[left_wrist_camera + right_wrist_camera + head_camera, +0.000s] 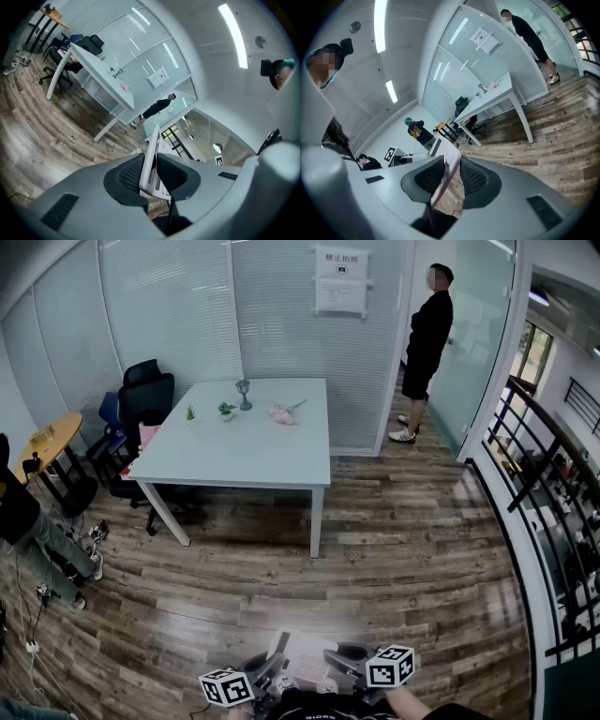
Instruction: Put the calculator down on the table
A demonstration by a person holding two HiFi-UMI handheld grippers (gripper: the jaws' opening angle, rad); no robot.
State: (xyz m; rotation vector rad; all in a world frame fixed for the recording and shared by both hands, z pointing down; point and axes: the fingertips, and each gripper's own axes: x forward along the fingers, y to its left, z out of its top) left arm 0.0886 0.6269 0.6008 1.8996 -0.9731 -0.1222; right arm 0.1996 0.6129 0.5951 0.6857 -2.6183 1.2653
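Bridging left tongs (151, 177) and right tongs (449, 177), calculator (152, 145), edge-on in each grip.

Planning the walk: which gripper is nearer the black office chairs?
Left. The left gripper is across the floor from the black office chairs; the right gripper sits farther right. Both clamp the calculator.
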